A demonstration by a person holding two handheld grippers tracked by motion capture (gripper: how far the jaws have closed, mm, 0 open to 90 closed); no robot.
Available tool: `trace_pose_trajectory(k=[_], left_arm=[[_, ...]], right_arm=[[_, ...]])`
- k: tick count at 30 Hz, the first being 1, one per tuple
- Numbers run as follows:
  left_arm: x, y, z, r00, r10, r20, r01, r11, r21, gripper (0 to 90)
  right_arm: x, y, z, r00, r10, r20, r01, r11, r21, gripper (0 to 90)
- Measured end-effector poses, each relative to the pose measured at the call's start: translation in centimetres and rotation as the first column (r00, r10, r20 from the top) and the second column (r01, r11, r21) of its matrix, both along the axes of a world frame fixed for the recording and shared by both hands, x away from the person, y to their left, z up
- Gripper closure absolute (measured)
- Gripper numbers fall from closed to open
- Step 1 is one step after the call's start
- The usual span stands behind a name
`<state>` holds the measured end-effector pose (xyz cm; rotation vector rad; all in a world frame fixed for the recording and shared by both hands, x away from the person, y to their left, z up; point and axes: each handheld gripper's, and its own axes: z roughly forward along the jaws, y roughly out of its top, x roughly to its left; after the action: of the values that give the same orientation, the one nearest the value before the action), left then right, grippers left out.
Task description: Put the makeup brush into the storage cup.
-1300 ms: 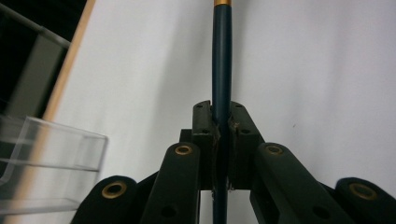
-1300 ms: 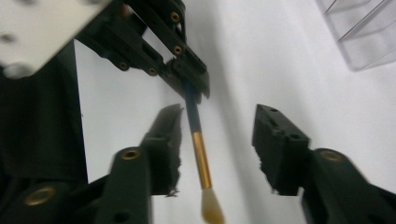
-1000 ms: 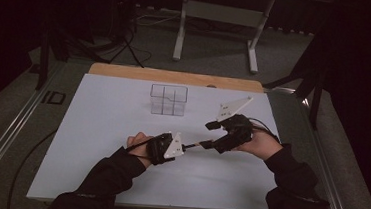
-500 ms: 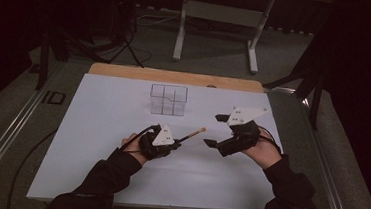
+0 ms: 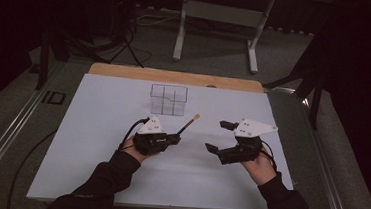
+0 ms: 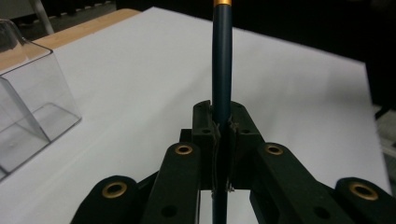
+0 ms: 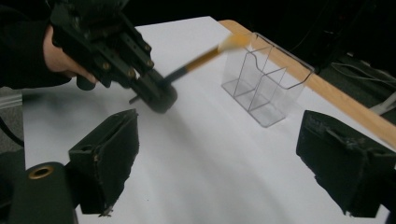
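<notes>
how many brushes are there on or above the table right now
1. The brush is clamped in the left gripper, its tip pointing toward the clear organizer. The right gripper is open and holds nothing.

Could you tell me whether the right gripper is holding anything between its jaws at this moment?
No, the right gripper has its jaws spread wide apart with only bare white table between them.

Dark-handled brush (image 5: 188,125), pale tip raised, near clear divided box (image 5: 168,99).
</notes>
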<state>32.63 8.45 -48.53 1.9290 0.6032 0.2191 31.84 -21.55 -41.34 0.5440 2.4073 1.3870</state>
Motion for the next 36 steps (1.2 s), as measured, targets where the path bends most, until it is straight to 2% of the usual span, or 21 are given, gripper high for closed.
trace_pose_trajectory(k=[3,5,6,8,10,13,15,16,17,18,20,22,24,25,27,29,31,32,33,34,36], left_arm=[[0.0,0.0,0.1,0.9999,-0.002,-0.015,0.002,0.9992,-0.041,84.4],[0.1,0.1,0.2,0.9997,0.001,-0.026,-0.003,0.9969,-0.079,84.4],[0.2,0.2,0.2,0.9993,0.000,-0.037,-0.004,0.9948,-0.102,84.4],[0.3,0.3,0.3,0.9984,0.004,-0.056,-0.012,0.9881,-0.153,84.4],[0.4,0.5,0.3,0.9964,0.007,-0.085,-0.026,0.9744,-0.223,84.4],[0.5,0.6,0.6,0.9952,0.003,-0.098,-0.030,0.9599,-0.279,84.4],[0.5,0.6,0.7,0.9953,-0.001,-0.097,-0.027,0.9573,-0.288,84.4],[0.4,0.6,0.8,0.9945,-0.007,-0.105,-0.028,0.9439,-0.329,84.4],[0.4,0.5,0.9,0.9948,-0.010,-0.102,-0.025,0.9415,-0.336,84.4],[0.3,0.5,0.9,0.9950,-0.013,-0.099,-0.023,0.9362,-0.351,84.4],[0.3,0.4,1.0,0.9954,-0.013,-0.095,-0.022,0.9334,-0.358,84.3],[0.2,0.4,1.0,0.9953,-0.014,-0.096,-0.024,0.9228,-0.385,84.4],[0.1,0.6,1.0,0.9957,-0.023,-0.090,-0.017,0.9055,-0.424,84.3],[0.1,0.6,0.9,0.9967,-0.024,-0.077,-0.012,0.9013,-0.433,84.3],[0.0,0.5,0.8,0.9984,-0.026,-0.050,-0.001,0.8867,-0.462,84.3],[-0.1,0.5,0.6,0.9980,-0.030,-0.055,-0.001,0.8714,-0.491,84.3],[-0.2,0.3,0.6,0.9985,-0.028,-0.048,0.000,0.8691,-0.495,84.3],[-0.3,0.1,0.6,0.9982,-0.031,-0.052,0.001,0.8678,-0.497,84.3],[-0.4,0.0,0.6,0.9983,-0.029,-0.051,0.000,0.8704,-0.492,84.3],[-0.4,-0.2,0.6,0.9980,-0.037,-0.051,0.007,0.8693,-0.494,84.3],[-0.4,-0.4,0.6,0.9979,-0.038,-0.054,0.006,0.8700,-0.493,84.3]], right_arm=[[-0.1,0.1,-0.6,0.9997,0.002,-0.022,-0.001,0.9997,0.026,12.2],[0.0,0.3,-1.0,0.9986,0.007,-0.053,-0.005,0.9994,0.034,12.2],[-0.1,0.4,-1.2,0.9986,0.002,-0.053,-0.001,0.9995,0.031,12.2],[-0.2,0.7,-1.5,0.9973,0.006,-0.073,-0.002,0.9983,0.059,12.1],[-0.3,0.9,-1.8,0.9965,-0.003,-0.084,0.009,0.9974,0.072,12.6],[-0.2,1.2,-2.1,0.9917,0.015,-0.128,-0.003,0.9956,0.093,13.2],[-0.2,1.4,-2.2,0.9905,0.022,-0.136,-0.009,0.9954,0.095,13.6],[-0.2,1.5,-2.3,0.9896,0.028,-0.141,-0.014,0.9953,0.096,13.8],[-0.2,1.9,-2.6,0.9851,0.037,-0.168,-0.021,0.9955,0.092,13.9],[-0.1,2.1,-2.8,0.9816,0.039,-0.187,-0.022,0.9955,0.092,14.0],[0.1,2.5,-3.1,0.9732,0.045,-0.225,-0.024,0.9952,0.095,14.6],[0.2,2.8,-3.5,0.9679,0.024,-0.250,0.000,0.9954,0.095,17.1],[0.2,3.1,-3.9,0.9620,0.024,-0.272,0.009,0.9929,0.119,16.2],[0.2,3.2,-4.1,0.9568,0.030,-0.289,0.010,0.9907,0.135,15.9],[0.2,3.4,-4.5,0.9485,0.036,-0.315,0.020,0.9847,0.173,20.6],[0.1,3.7,-4.9,0.9414,0.046,-0.334,0.028,0.9767,0.213,27.7],[0.0,3.9,-5.1,0.9325,0.058,-0.356,0.032,0.9700,0.241,34.5],[0.0,4.1,-5.1,0.9292,0.068,-0.363,0.030,0.9662,0.256,41.2],[0.0,4.2,-5.2,0.9250,0.084,-0.371,0.021,0.9623,0.271,44.0],[0.0,4.4,-5.2,0.9254,0.085,-0.369,0.021,0.9614,0.274,48.7],[0.0,4.7,-5.2,0.9193,0.109,-0.378,0.007,0.9560,0.293,54.4]])
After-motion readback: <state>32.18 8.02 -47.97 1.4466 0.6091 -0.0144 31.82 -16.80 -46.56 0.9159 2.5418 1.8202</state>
